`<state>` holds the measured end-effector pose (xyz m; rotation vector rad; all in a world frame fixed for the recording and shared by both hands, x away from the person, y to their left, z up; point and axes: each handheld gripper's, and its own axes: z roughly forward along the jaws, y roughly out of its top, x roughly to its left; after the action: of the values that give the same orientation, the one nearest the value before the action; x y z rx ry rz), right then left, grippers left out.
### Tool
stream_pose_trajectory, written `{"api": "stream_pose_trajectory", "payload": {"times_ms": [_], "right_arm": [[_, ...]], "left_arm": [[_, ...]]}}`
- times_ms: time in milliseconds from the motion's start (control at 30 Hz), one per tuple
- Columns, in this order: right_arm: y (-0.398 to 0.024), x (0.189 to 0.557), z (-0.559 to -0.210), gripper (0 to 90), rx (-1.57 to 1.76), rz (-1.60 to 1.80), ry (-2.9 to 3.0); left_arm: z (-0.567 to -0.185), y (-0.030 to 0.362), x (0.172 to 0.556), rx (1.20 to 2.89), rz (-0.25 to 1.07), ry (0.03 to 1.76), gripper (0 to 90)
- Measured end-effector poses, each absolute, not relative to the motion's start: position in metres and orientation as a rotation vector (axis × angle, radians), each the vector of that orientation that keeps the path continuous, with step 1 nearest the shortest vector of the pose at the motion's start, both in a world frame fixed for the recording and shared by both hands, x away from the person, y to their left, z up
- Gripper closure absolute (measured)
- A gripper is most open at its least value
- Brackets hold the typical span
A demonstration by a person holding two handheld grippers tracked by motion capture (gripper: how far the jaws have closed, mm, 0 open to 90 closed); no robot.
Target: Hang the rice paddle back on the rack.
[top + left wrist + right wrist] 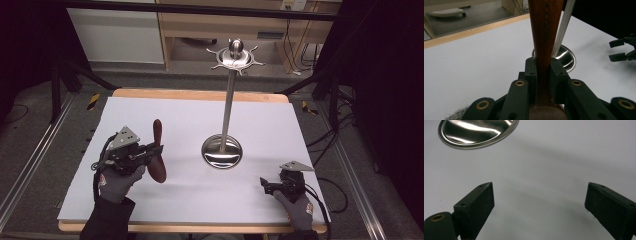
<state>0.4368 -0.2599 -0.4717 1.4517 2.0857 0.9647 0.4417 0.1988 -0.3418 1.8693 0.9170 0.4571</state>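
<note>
White sheet (190, 125) covering a wood-edged table (200, 94); grey floor, pale cabinets behind. My left gripper (150, 150) clamps the wooden spoon (158, 150) upright beside the steel stand (222, 152); my right gripper (265, 186) rests wide, empty.

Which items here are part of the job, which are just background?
In play:
- wooden utensil, clamped in the left claw
- steel hanging stand, hooks at top, round base on the white table

Lying about:
- right claw, open and resting on the table
- wooden furniture and floor cables behind
</note>
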Motion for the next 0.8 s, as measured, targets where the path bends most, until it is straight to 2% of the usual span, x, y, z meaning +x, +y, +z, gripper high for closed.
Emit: {"api": "stream_pose_trajectory", "payload": {"times_ms": [800], "right_arm": [[-0.261,0.437,-0.472,8.8,1.457,0.963,2.076]], "left_arm": [[-0.294,0.171,0.45,1.816,0.47,0.817,77.7]]}}
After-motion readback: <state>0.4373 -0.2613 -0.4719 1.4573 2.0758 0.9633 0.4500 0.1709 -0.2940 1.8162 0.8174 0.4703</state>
